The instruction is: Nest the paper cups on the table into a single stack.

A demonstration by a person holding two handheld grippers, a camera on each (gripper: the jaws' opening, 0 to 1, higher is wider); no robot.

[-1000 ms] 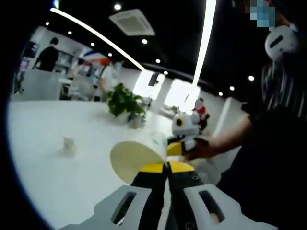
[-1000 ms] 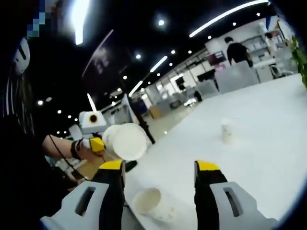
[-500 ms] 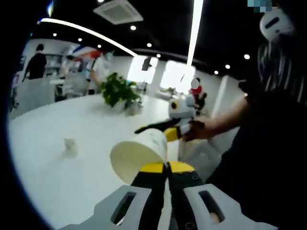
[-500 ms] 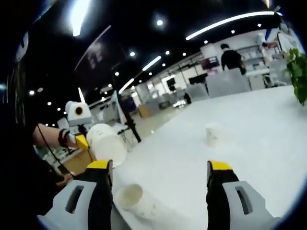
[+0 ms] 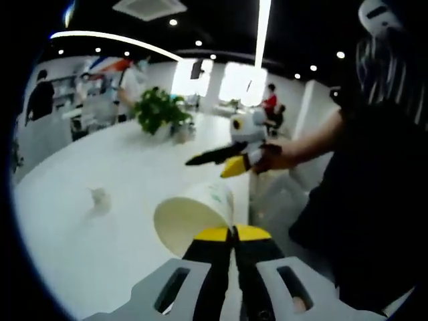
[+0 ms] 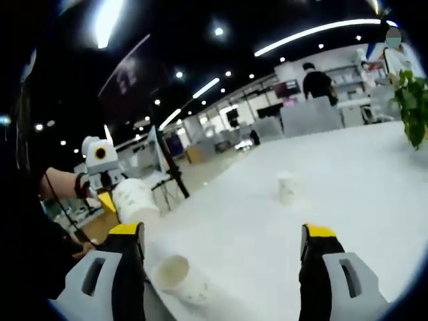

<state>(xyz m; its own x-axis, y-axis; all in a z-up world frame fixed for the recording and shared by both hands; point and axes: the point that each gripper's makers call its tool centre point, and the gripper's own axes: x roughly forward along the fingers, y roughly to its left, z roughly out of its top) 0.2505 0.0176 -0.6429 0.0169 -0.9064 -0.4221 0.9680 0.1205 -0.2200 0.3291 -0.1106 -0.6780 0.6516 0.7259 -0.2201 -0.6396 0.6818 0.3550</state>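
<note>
In the left gripper view, the left gripper (image 5: 233, 233) has its yellow-tipped jaws pressed together on the rim of a white paper cup (image 5: 194, 215), held in the air with its open mouth toward the camera. The cup's side carries a small green print, too blurred to read. The right gripper (image 5: 231, 160) comes in from the right over the white table (image 5: 73, 241), with its jaws spread.

In the right gripper view, the right gripper (image 6: 223, 233) stands wide open and holds nothing. A second cup (image 6: 178, 281) lies on its side near the table edge, between the jaws. A third cup (image 6: 285, 188) stands upright farther away. A green plant (image 5: 159, 111) stands at the far side of the table.
</note>
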